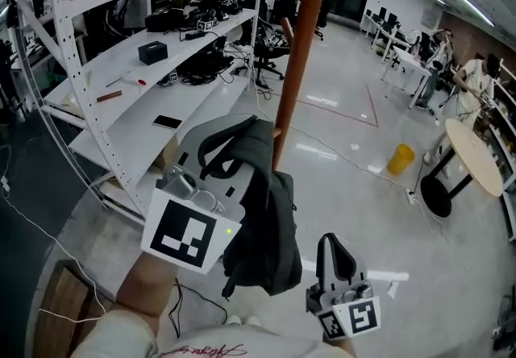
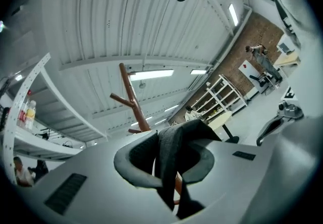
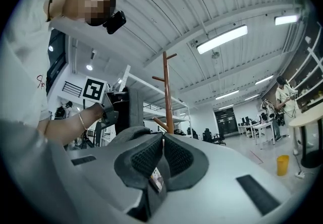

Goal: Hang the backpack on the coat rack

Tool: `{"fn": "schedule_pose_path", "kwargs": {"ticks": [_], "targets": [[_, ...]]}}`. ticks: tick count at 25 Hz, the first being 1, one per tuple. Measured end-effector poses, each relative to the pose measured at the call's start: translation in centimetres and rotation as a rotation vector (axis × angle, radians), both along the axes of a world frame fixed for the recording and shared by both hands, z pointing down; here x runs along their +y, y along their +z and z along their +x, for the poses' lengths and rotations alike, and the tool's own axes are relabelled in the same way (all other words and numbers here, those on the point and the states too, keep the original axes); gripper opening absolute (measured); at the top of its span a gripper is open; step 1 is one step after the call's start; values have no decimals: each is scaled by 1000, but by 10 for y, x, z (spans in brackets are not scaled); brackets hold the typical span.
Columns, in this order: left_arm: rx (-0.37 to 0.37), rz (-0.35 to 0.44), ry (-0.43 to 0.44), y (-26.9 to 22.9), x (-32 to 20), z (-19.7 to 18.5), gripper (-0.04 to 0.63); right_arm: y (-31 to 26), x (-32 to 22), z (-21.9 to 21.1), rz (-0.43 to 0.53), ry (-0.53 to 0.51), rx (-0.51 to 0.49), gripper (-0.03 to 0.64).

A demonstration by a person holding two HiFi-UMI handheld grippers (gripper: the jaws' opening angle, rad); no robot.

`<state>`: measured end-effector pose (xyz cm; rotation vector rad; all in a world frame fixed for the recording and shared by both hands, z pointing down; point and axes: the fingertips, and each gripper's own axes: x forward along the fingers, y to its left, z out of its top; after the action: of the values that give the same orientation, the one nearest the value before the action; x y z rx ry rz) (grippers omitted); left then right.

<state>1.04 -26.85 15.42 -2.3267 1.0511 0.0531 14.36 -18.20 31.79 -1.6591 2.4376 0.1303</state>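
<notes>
A dark grey backpack (image 1: 266, 223) hangs from my left gripper (image 1: 219, 161), which is shut on its top strap (image 2: 169, 163). The bag dangles in the air just in front of the brown wooden coat rack (image 1: 300, 50), near a low peg and below the upper pegs. The left gripper view has the rack's pole (image 2: 132, 98) straight past the jaws (image 2: 169, 140). My right gripper (image 1: 334, 253) is lower right of the bag, shut with nothing held. The right gripper view looks over its closed jaws (image 3: 162, 143) at the rack (image 3: 165, 92) and the hanging backpack (image 3: 126, 109).
A white shelving unit (image 1: 129, 98) with cables and devices stands left of the rack. On the floor to the right are a yellow bin (image 1: 400, 158) and a round table (image 1: 473, 156). People sit at desks far right. A wooden box (image 1: 60, 300) is lower left.
</notes>
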Motion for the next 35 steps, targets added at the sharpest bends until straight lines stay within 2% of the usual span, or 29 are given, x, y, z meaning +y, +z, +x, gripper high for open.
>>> {"fn": "schedule_pose_path", "kwargs": {"ticks": [3,6,8,17,22,26,28,31,35], "targets": [[-98,73,12,-6,3,14,68,2,-3,10,-12,12,-14,20],[-126,83,1,-9,-9,24,69,1,-6,15,-20,-1,-63,21],[-140,50,3,-8,-22,28,71,1,-7,15,-21,-8,-81,20],[-302,-137,1,36,-90,43,72,14,-6,27,-56,5,-92,20],[-287,-258,61,58,-105,47,74,20,-7,36,-71,15,-110,20],[-268,-306,82,61,-109,43,74,25,-8,38,-87,1,-157,21],[-326,-289,53,59,-112,35,75,27,-7,39,-94,-4,-172,21],[-442,-220,-16,54,-116,27,84,30,-7,41,-106,-2,-182,21],[-480,-221,-44,59,-130,19,91,32,-10,41,-117,-19,-226,21]]}}
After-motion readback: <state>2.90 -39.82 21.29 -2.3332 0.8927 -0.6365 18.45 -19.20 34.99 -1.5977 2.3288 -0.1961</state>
